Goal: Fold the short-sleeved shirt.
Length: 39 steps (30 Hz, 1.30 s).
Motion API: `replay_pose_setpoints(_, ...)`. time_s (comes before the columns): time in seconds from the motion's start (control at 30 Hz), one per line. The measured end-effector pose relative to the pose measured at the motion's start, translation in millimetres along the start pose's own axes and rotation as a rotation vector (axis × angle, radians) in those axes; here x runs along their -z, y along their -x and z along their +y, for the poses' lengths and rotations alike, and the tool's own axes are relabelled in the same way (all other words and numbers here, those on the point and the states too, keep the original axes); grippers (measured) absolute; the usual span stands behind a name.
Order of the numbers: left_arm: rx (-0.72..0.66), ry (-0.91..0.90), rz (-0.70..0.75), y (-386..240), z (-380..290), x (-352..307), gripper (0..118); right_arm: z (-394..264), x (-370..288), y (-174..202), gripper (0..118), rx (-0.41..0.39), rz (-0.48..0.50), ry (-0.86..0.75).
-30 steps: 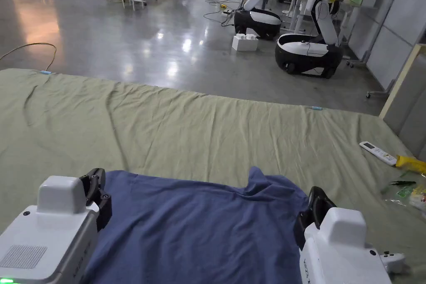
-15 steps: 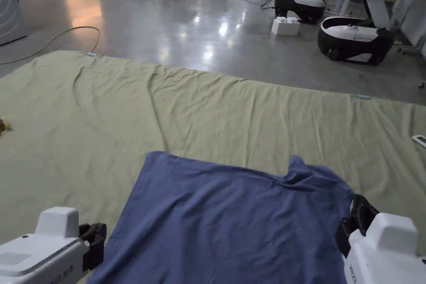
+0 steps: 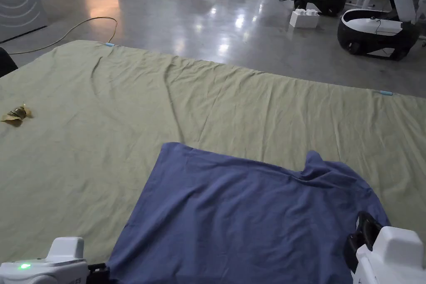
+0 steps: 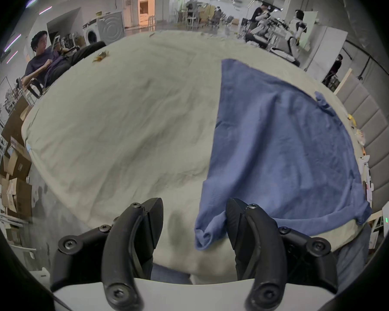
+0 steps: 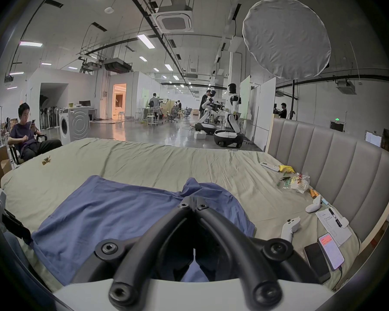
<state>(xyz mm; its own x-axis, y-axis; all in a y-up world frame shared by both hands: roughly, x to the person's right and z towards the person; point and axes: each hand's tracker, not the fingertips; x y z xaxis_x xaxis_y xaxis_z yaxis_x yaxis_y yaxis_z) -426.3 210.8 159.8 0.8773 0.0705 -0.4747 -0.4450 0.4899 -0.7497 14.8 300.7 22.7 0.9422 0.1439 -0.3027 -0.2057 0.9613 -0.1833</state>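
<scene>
Blue shirt [image 3: 245,218] lies spread flat on a green sheet [image 3: 125,102], near its front edge. Left gripper [image 4: 193,221] hangs with jaws apart around the shirt's near corner; right gripper [image 5: 193,206] has jaws pressed together, holding nothing. A good fold likely needs both near corners pinched firmly and lifted evenly

Bed [image 3: 249,102] under wrinkled green sheet [image 5: 166,161]; blue shirt [image 3: 249,218] spread flat at near edge; remote [image 5: 269,166], phones [image 5: 330,252], controller [image 5: 290,227], notepad [image 5: 332,227] by headboard [image 5: 323,158]; crumpled wrapper [image 3: 16,114] far left
</scene>
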Motion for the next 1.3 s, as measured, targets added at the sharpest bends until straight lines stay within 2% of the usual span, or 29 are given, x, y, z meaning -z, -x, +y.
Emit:
replay_pose_setpoints(0.17,0.049,0.028,0.008,-6.9,-0.9,25.0,50,-6.0,-2.2,-5.4,0,-0.006,-0.001,0.025)
replay_pose_setpoints(0.27,0.089,0.002,-0.014,-10.8,-3.5,22.0,23,-9.8,-5.4,-10.8,0,-0.010,-0.007,0.036)
replay_pose_setpoints(0.33,0.065,0.007,-0.066,-11.3,-4.2,18.8,12,-13.2,-6.5,-14.6,0,-0.007,-0.011,0.050)
replay_pose_setpoints(0.57,0.073,0.006,-0.088,-6.9,-4.2,13.1,6,-26.6,-13.0,-39.0,1,0.022,0.034,0.198)
replay_pose_setpoints(0.63,0.067,-0.003,-0.093,-5.8,-5.7,9.0,6,-31.0,-18.5,-52.4,2,0.018,0.018,0.253)
replay_pose_setpoints(0.67,0.070,-0.005,-0.097,-5.3,-6.4,7.2,6,-33.4,-21.3,-58.2,6,0.016,0.018,0.299)
replay_pose_setpoints(0.73,0.077,-0.012,-0.100,-5.1,-8.5,4.6,6,-41.7,-26.6,-72.3,42,0.007,0.022,0.405)
replay_pose_setpoints(0.77,0.079,-0.013,-0.103,-4.4,-9.5,3.6,6,-47.5,-29.5,-78.9,56,0.016,0.020,0.456)
replay_pose_setpoints(0.87,0.078,-0.019,-0.109,-3.4,-11.3,1.4,6,-64.6,-39.4,-94.8,62,0.049,0.011,0.566)
replay_pose_setpoints(0.97,0.073,-0.021,-0.111,-7.7,-13.4,-1.9,6,-86.0,-44.9,-100.6,76,0.065,-0.010,0.659)
replay_pose_setpoints(1.07,0.069,-0.023,-0.109,-11.7,-16.7,-3.5,6,-108.0,-44.3,-96.0,76,0.042,-0.030,0.753)
replay_pose_setpoints(1.17,0.071,-0.023,-0.106,-14.8,-17.5,-4.7,6,-128.6,-36.9,-91.6,74,0.081,-0.034,0.836)
replay_pose_setpoints(1.2,0.075,-0.024,-0.104,-15.9,-18.0,-4.8,6,-133.0,-32.8,-90.0,64,0.085,-0.027,0.848)
replay_pose_setpoints(1.3,0.087,-0.024,-0.102,-16.9,-17.4,-6.1,6,-141.4,-25.4,-85.9,16,0.083,-0.009,0.873)
